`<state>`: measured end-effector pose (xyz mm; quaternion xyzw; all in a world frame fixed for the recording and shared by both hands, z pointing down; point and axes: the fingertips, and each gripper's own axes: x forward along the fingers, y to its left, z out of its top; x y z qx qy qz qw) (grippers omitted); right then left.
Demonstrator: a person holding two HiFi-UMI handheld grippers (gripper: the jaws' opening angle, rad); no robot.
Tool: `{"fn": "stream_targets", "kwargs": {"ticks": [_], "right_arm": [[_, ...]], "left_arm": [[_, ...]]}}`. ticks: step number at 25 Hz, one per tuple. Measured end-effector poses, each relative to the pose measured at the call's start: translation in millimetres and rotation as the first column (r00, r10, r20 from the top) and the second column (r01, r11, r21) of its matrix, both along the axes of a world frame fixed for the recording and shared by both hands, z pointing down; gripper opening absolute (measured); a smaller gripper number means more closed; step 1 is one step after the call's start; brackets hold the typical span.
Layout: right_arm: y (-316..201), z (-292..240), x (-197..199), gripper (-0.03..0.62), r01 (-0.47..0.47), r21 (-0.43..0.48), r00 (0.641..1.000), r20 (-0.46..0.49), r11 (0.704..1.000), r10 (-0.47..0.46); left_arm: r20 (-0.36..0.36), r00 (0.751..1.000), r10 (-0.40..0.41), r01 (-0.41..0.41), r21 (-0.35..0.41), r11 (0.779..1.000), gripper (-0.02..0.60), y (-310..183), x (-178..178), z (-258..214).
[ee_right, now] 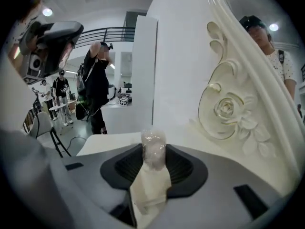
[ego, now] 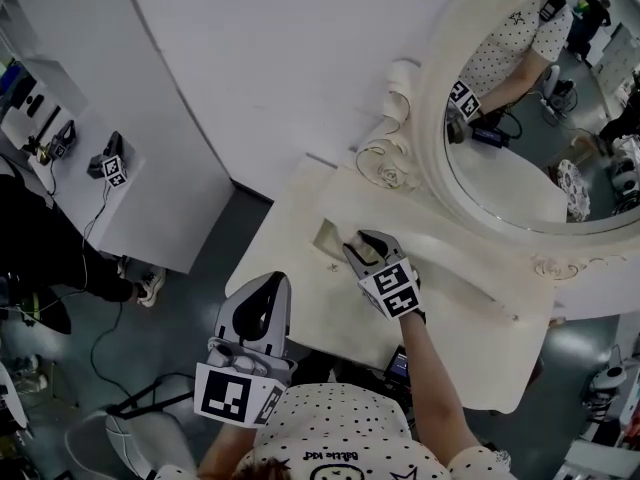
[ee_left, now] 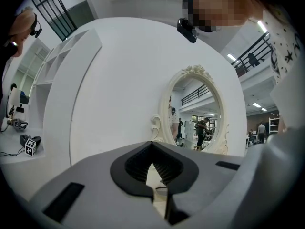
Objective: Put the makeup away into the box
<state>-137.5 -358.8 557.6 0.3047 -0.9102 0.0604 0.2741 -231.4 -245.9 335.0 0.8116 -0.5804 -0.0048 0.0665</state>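
R claw point(ee_right: 153, 162) pinching makeup item point(ee_right: 153, 144): clear cap, cream body, upright btwn pads. Head view: R claw over tabletop point(ego: 300, 208) toward back-left corner, tips just beside box point(ego: 330, 236). Makeup not in box. L claw point(ee_left: 153, 165) pressed together, nothing btwn, at tabletop's front-left edge.

Makeup tube point(ee_right: 151, 171): cream body, clear cap, clamped upright between the right gripper point(ee_right: 153, 162) fingers point(ee_right: 183, 168), cap end sticking out past them. Box point(ego: 322, 230): open, cream, on the surface just beside the gripper.
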Motion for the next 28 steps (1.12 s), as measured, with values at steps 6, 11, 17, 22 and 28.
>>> {"fn": "stream_targets", "kwargs": {"ticks": [6, 11, 17, 22, 28], "right_arm": [[4.4, 21.3, -6.1, 0.153, 0.035, -0.061, 0.998, -0.056, 0.998, -0.038], [4.8, 26.4, -5.9, 0.161, 0.042, -0.08, 0.998, -0.044, 0.996, -0.046], [4.6, 21.4, -6.1, 0.178, 0.041, -0.078, 0.999, -0.02, 0.996, -0.043], [2.1, 4.1, -2.7, 0.179, 0.02, -0.035, 1.0, 0.003, 0.999, -0.02], [6.5, -68.8, 21.3, 0.073, -0.139, 0.087, 0.973, 0.199, 0.986, 0.12]], "left_arm": [[-0.001, 1.0, -0.003, 0.003, -0.016, 1.0, 0.005, -7.0, -0.8, 3.7], [-0.002, 1.0, 0.004, -0.004, -0.012, 1.0, 0.005, -12.1, 0.3, 2.9], [-0.002, 1.0, 0.014, -0.014, -0.013, 1.0, 0.005, -13.6, 3.2, 5.4], [-0.004, 1.0, 0.021, -0.021, -0.009, 1.0, 0.005, -13.9, 4.6, 3.8], [-0.015, 0.999, 0.051, -0.051, -0.002, 0.999, 0.005, -12.8, 14.6, 3.1]]}}
